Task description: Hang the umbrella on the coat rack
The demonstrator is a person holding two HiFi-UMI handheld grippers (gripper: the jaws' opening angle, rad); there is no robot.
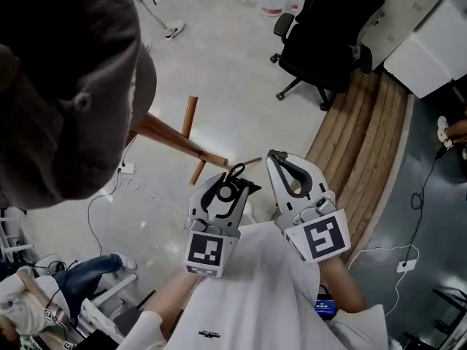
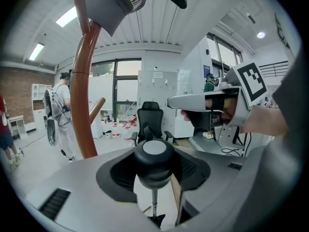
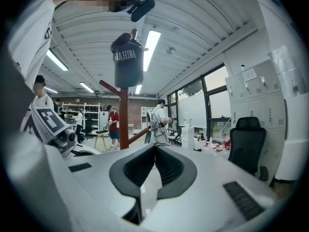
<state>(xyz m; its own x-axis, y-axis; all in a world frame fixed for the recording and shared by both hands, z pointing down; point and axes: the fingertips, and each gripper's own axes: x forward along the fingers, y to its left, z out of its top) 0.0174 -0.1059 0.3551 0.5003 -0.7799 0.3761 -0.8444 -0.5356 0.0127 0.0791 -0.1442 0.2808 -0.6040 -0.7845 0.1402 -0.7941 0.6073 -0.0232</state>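
Note:
My left gripper [image 1: 229, 185] is shut on the black umbrella handle [image 1: 225, 195], whose strap loop [image 1: 237, 172] sticks out past the fingertips. In the left gripper view the handle's round knob [image 2: 155, 158] fills the space between the jaws of the left gripper [image 2: 154, 175]. The wooden coat rack [image 2: 82, 105] stands close ahead on the left, with a dark grey cap [image 1: 66, 86] on top and a peg [image 1: 175, 141] reaching toward the umbrella. My right gripper [image 1: 276, 156] floats beside the left one, shut and empty. In its own view the right gripper [image 3: 155, 151] has its jaws meeting, and the rack [image 3: 124, 124] with the cap [image 3: 128, 62] lies beyond.
A black office chair [image 1: 325, 42] stands at the back right by a curved wooden platform [image 1: 365, 137]. Cables and a white power strip [image 1: 406, 265] lie on the floor. A seated person [image 1: 44, 297] is at lower left, and other people stand far behind the rack.

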